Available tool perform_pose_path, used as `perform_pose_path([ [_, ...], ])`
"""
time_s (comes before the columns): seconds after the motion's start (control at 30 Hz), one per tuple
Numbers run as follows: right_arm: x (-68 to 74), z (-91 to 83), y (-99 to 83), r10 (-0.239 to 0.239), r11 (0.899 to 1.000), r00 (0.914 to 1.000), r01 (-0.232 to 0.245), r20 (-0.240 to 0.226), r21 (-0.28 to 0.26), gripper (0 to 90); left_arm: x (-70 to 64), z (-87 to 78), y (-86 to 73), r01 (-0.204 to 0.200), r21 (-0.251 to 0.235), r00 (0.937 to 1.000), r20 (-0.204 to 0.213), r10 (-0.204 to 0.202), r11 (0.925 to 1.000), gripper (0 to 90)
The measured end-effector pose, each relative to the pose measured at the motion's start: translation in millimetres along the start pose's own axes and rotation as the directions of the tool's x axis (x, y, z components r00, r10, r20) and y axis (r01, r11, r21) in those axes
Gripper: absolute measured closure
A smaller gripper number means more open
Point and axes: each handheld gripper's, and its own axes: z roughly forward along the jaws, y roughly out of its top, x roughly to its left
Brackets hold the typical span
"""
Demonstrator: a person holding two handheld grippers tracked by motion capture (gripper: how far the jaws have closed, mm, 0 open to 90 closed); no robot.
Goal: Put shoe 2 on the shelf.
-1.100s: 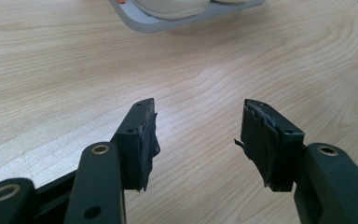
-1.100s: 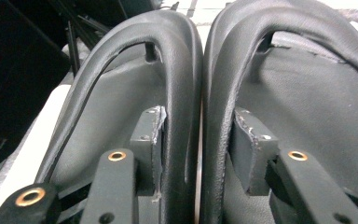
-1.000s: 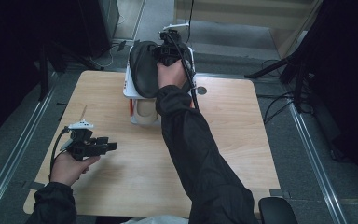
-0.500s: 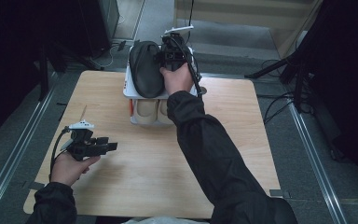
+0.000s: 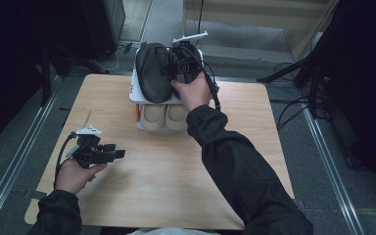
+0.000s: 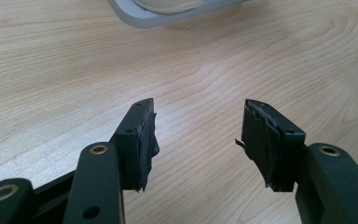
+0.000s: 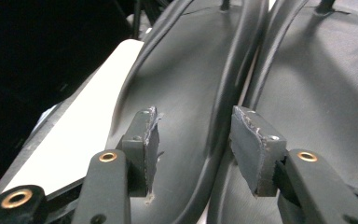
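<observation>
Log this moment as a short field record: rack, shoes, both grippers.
rack: white two-shelf rack at the table's far edge
top shelf: two black slippers, side by side
lower shelf: beige pair
right gripper: open, jaws over the black slippers, nothing clamped
left gripper: open, empty, low over bare wood at near left

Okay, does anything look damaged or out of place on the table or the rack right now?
Mostly tidy: black slippers lie flat on the rack top, beige pair below. Only oddity: frayed, peeling tape on the left gripper pads.
</observation>
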Motion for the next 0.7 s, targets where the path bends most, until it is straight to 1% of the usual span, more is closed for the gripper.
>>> perform_pose_path([
  [0.1, 2.6, -7.4, -6.0, -0.019, 1.000, 0.9992, 0.019, -0.034, 0.004, 52.4, 0.1, -0.2, 0.2, 0.004, -0.002, 1.0000, 0.000, -0.004, 1.0000, 45.2],
  [0.2, 4.7, -13.5, -12.1, -0.034, 0.999, 0.9980, 0.034, -0.053, -0.005, 52.4, 0.1, 0.5, 0.5, 0.006, -0.005, 1.0000, -0.001, -0.006, 1.0000, 45.1],
  [0.33, 6.7, -20.7, -20.0, -0.052, 0.999, 0.9953, 0.052, -0.082, -0.002, 52.4, -0.3, 1.4, 1.2, -0.002, -0.003, 1.0000, -0.005, 0.002, 1.0000, 45.1],
  [0.43, 8.6, -26.8, -26.4, -0.065, 0.998, 0.9925, 0.064, -0.104, -0.010, 52.0, -0.5, 1.9, 1.6, -0.001, 0.001, 1.0000, 0.001, 0.001, 1.0000, 45.0],
  [0.5, 9.3, -29.8, -30.4, -0.083, 0.997, 0.9899, 0.082, -0.115, -0.015, 52.0, -0.4, 2.1, 1.9, -0.001, 0.001, 1.0000, 0.003, 0.001, 1.0000, 45.0],
  [0.57, 9.2, -32.0, -34.3, -0.084, 0.997, 0.9872, 0.083, -0.136, -0.012, 51.8, -0.5, 2.4, 2.1, -0.002, 0.001, 1.0000, 0.002, 0.002, 1.0000, 45.0],
  [0.6, 9.2, -33.1, -36.3, -0.088, 0.996, 0.9864, 0.087, -0.139, -0.012, 51.8, -0.6, 2.8, 2.3, -0.001, -0.002, 1.0000, 0.001, 0.001, 1.0000, 45.0],
  [0.63, 8.6, -34.0, -39.3, -0.103, 0.995, 0.9827, 0.102, -0.154, -0.019, 51.6, -0.5, 3.0, 2.4, -0.002, -0.003, 1.0000, 0.000, 0.002, 1.0000, 45.0],
  [0.7, 8.3, -35.7, -42.7, -0.111, 0.994, 0.9812, 0.110, -0.158, -0.016, 51.8, -0.2, 2.9, 2.7, -0.008, -0.002, 1.0000, 0.001, 0.008, 1.0000, 44.9],
])
